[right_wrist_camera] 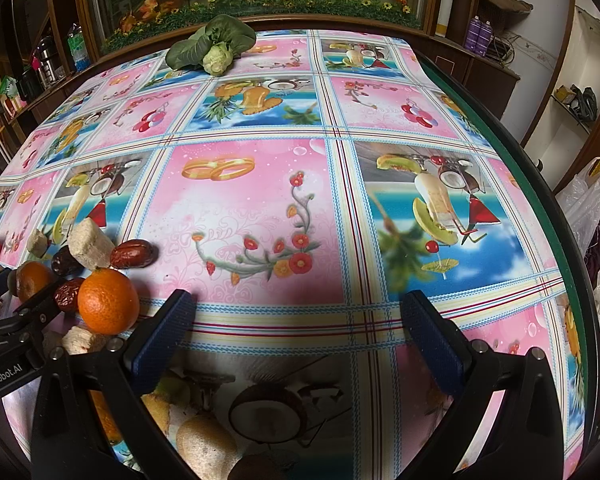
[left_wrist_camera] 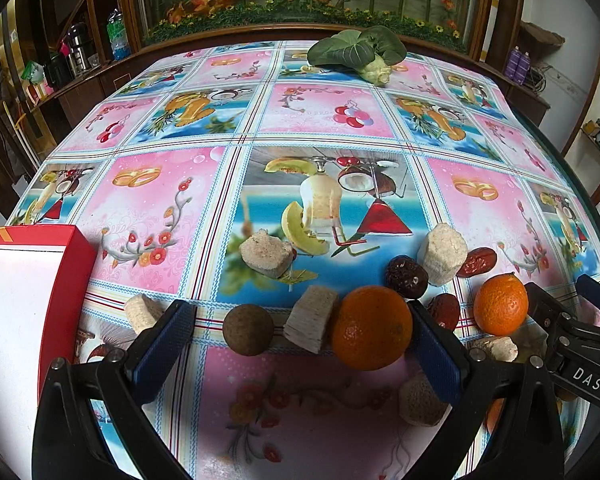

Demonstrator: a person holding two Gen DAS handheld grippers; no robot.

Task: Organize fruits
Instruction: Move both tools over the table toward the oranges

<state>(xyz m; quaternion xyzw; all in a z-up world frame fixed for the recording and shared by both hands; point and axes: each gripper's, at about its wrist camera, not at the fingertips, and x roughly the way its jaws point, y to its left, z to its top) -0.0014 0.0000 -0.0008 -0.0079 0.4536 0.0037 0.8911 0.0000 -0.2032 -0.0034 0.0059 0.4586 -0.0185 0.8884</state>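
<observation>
**Crowded fruit, wide jaws: the risk of a nudge**

Blue-padded and black-framed, the left gripper (left_wrist_camera: 300, 344) stands spread wide, holding nothing, with three things between its fingers: a round brown longan-like fruit (left_wrist_camera: 248, 330), a pale puffed-grain block (left_wrist_camera: 311, 318) and the larger round orange (left_wrist_camera: 372, 328), which sits just beside the right-hand pad. Closing from here would probably squeeze all three together (the orange, being round, could roll off toward the dark red dates (left_wrist_camera: 406, 277) behind it). Other pale blocks could be knocked too. Further left lies the red cardboard box with a white inside (left_wrist_camera: 66, 280), likely the destination.

Equally spread and empty, the right gripper (right_wrist_camera: 298, 332) hovers over bare patterned tablecloth (right_wrist_camera: 252, 208), well apart from the pile.

Only the left view shows the box interior and the longan. Only the right view shows the smaller orange (right_wrist_camera: 108, 306) clear of neighbours, and the table's green edge (right_wrist_camera: 540, 208).
</observation>
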